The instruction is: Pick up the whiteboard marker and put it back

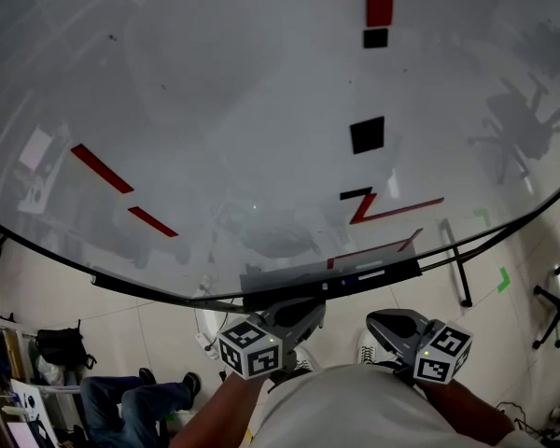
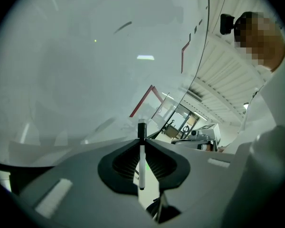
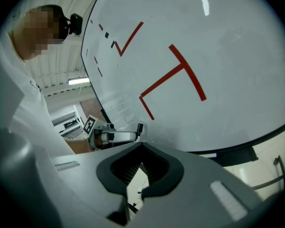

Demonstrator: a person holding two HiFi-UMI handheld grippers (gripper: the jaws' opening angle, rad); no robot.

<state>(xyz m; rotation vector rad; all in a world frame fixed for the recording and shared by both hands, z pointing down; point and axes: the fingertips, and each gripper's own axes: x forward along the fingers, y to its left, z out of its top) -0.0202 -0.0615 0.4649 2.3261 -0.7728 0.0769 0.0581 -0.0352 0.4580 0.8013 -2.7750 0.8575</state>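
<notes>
The fingers (image 2: 126, 164) of the left gripper (image 2: 142, 139) pinch the whiteboard marker (image 2: 142, 159), which stands upright between them with its black cap poking above their tips. The fingers (image 3: 157, 168) of the right gripper (image 3: 141, 144) are pressed together on nothing. Both grippers hover side by side just below the bottom edge of the whiteboard (image 1: 215, 110), close to its tray (image 1: 373, 275). Red lines (image 1: 101, 168) and black squares (image 1: 367, 134) mark the board. On the floor an office chair (image 1: 558, 308) stands at the right, and someone's legs (image 1: 131, 392) show at lower left.
</notes>
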